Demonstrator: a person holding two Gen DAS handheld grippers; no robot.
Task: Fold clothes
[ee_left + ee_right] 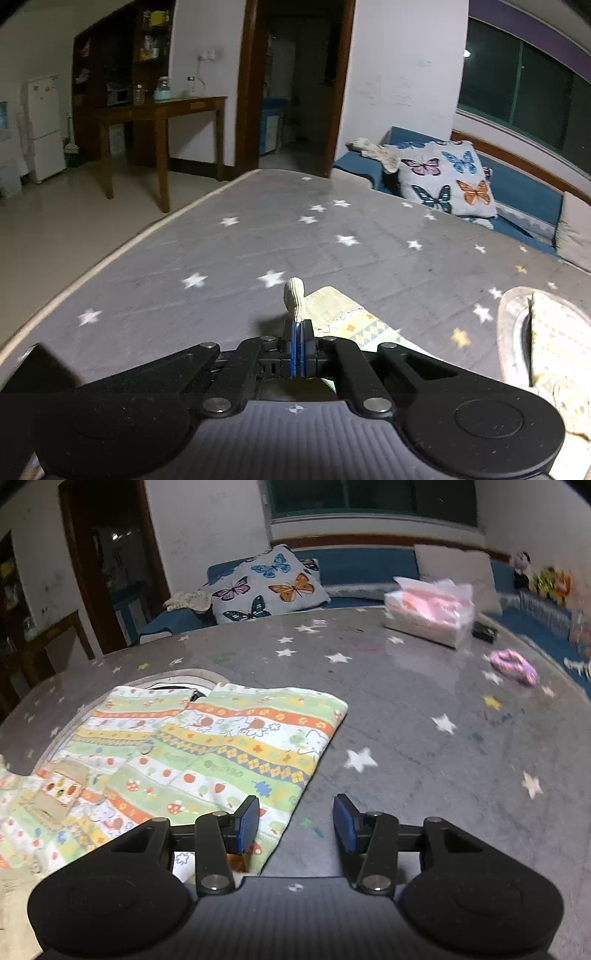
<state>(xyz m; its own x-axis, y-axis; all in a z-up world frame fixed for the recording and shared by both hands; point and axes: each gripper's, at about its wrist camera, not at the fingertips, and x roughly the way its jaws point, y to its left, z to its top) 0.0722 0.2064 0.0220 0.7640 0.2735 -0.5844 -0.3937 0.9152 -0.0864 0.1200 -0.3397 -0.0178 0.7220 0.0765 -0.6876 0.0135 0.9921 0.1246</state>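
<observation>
Left hand-held gripper (297, 332) clenches our garment's (207, 746) cuff (294, 297); right hand-held gripper (295, 825) hangs released. We judge a sleeve fold underway.

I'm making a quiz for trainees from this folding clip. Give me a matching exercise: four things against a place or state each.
Things:
1. left gripper
2. right gripper
3. butterfly pillow
4. tissue pack

States:
a. open, over the shirt's edge
b. on the blue sofa
c. shut on a ribbed cuff
d. far side of the table

Pairs: 1-c, 2-a, 3-b, 4-d
</observation>
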